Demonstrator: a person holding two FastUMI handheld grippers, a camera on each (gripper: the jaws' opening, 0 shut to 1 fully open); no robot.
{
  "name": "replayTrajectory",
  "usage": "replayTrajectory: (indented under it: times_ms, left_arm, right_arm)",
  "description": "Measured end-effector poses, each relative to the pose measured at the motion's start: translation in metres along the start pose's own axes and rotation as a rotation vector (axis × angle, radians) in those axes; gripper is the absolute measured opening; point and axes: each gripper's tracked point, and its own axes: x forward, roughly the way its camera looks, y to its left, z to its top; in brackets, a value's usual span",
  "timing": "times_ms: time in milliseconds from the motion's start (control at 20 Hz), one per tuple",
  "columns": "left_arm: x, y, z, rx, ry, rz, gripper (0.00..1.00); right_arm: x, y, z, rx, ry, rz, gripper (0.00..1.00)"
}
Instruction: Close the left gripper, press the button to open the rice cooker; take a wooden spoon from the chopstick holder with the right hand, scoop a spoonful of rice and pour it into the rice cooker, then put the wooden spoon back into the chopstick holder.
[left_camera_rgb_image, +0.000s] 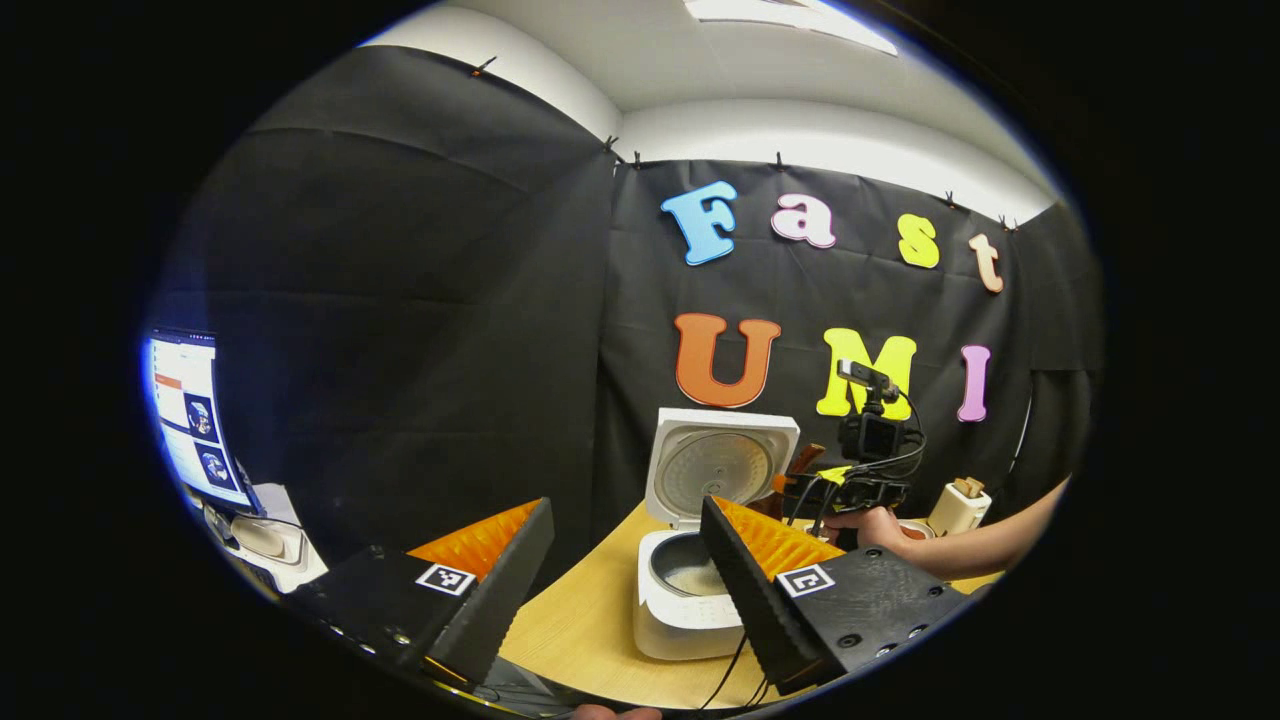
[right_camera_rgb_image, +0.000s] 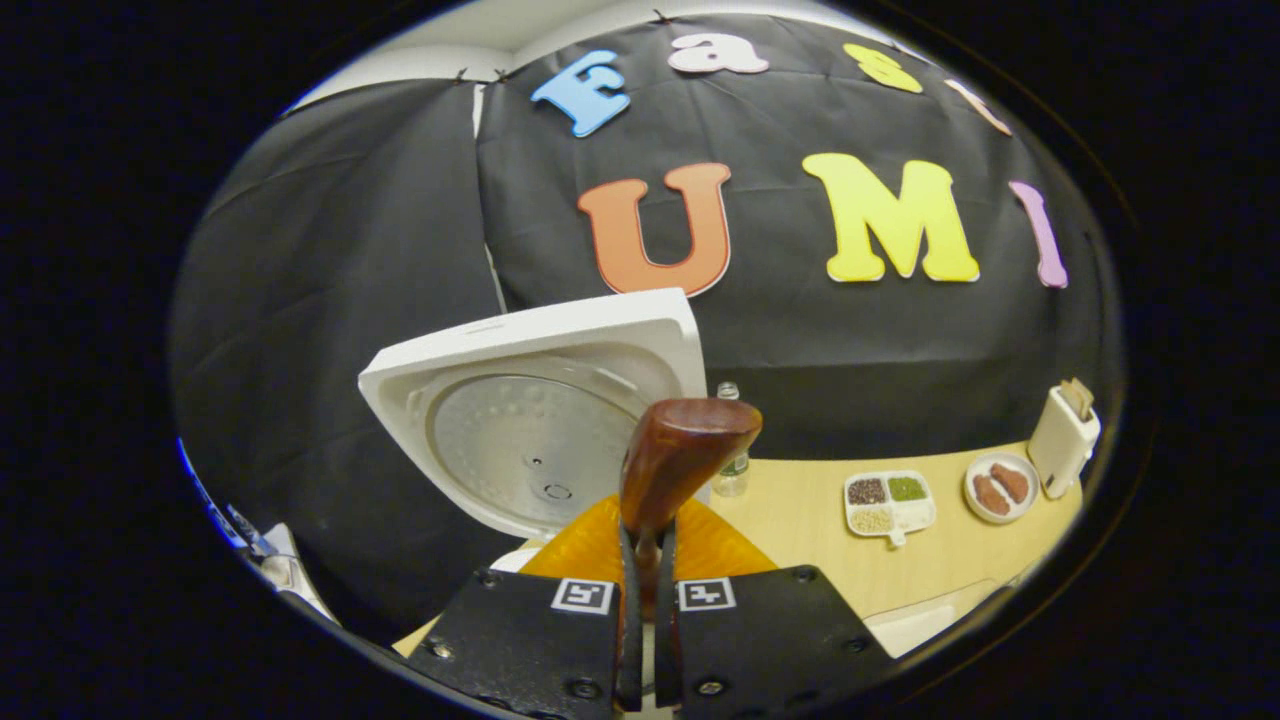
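— Left gripper view first: what are your tongs doing?
— Your left gripper (left_camera_rgb_image: 625, 545) stands spread wide with nothing between its fingers. Past them, at about 1 o'clock, the rice cooker (left_camera_rgb_image: 685, 595) sits on the wooden table (left_camera_rgb_image: 590, 620), lid (left_camera_rgb_image: 718, 468) swung up, its pot showing a pale layer at the bottom.
— And your other hand?
— At 2 o'clock from the cooker, your hand (left_camera_rgb_image: 872, 527) holds the right gripper just beyond the pot. The chopstick holder (left_camera_rgb_image: 958, 507) stands farther off at 3 o'clock.
— What does the right gripper view give you?
— Your right gripper (right_camera_rgb_image: 646, 560) is clamped on the wooden spoon (right_camera_rgb_image: 680, 455), whose bowl rises at 12 o'clock in front of the raised lid. At 3 o'clock lie a divided tray (right_camera_rgb_image: 889, 503) of grains, a small plate (right_camera_rgb_image: 1000, 487), and the holder.
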Motion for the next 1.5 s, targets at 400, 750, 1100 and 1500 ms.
replayTrajectory:
  times_ms: [400, 750, 1100, 1500]
  left_arm:
    - [0.004, -0.006, -0.003, 0.000, -0.010, -0.018, 0.94]
    - [0.004, -0.006, -0.008, 0.013, -0.013, -0.039, 0.94]
    - [0.002, -0.007, -0.005, 0.004, -0.013, -0.043, 0.94]
    - [0.008, -0.027, -0.008, -0.012, 0.010, -0.061, 0.94]
  right_arm:
    - [-0.018, 0.028, 0.014, -0.286, -0.073, 0.044, 0.10]
    - [-0.037, 0.052, 0.019, -0.500, -0.149, 0.100, 0.10]
    - [-0.040, 0.053, 0.020, -0.490, -0.147, 0.113, 0.10]
    - [-0.074, 0.026, 0.035, -0.208, -0.089, 0.137, 0.10]
